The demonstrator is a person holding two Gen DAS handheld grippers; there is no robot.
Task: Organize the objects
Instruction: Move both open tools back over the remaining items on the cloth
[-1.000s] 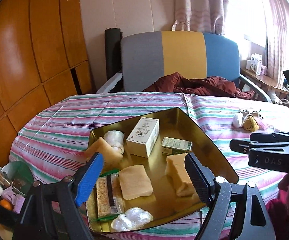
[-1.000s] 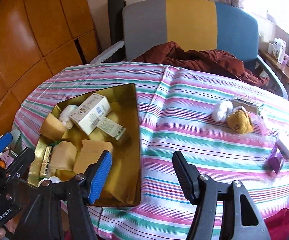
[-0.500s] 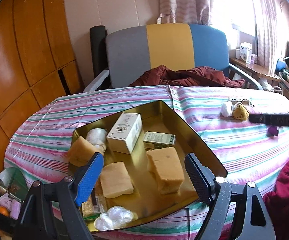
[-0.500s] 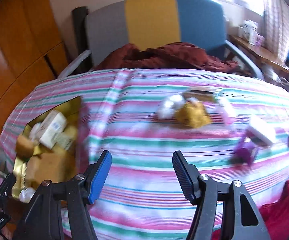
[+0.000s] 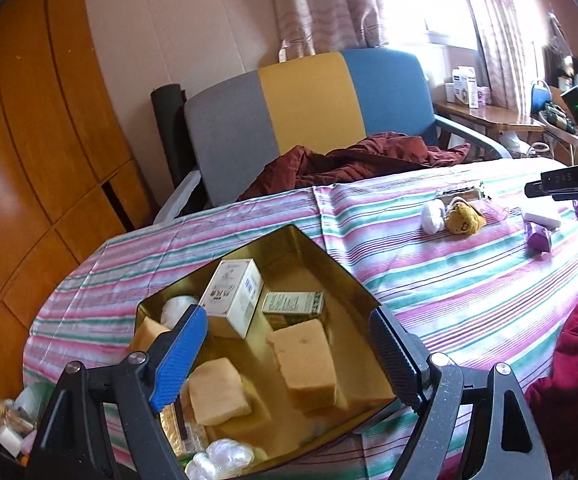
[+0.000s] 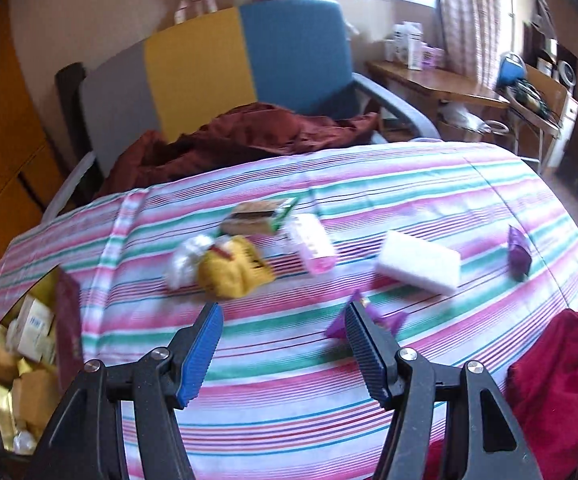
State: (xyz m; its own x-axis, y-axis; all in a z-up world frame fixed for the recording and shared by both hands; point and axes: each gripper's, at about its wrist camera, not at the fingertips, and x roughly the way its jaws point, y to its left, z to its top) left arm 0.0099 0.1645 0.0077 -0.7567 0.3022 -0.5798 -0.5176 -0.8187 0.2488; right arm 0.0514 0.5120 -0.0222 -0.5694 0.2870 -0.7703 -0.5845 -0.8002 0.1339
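Note:
A gold tin (image 5: 331, 266) on the striped tablecloth holds yellow sponges (image 5: 305, 362), a white box (image 5: 235, 296), a green-labelled box (image 5: 293, 303) and wrapped white items. My left gripper (image 5: 289, 354) hangs open and empty over it. My right gripper (image 6: 285, 350) is open and empty above loose items: a yellow plush (image 6: 235, 270), a white wrapped ball (image 6: 183, 262), a pink packet (image 6: 313, 248), a white sponge (image 6: 419, 266), a snack bar (image 6: 261, 216) and purple wrappers (image 6: 517, 254). One purple wrapper (image 6: 387, 322) lies just behind its right finger. The tin (image 6: 63, 320) shows at the left edge.
A grey, yellow and blue chair (image 5: 309, 116) with a dark red cloth (image 5: 353, 160) stands behind the table. A wooden wall (image 5: 29, 140) is at the left. A small bin of oddments (image 5: 9, 424) sits at the lower left. A red garment (image 6: 565, 376) lies at the right edge.
My right gripper has swung right, from over the tin to over the loose items. My left gripper has shifted a little over the tin. Both stay open.

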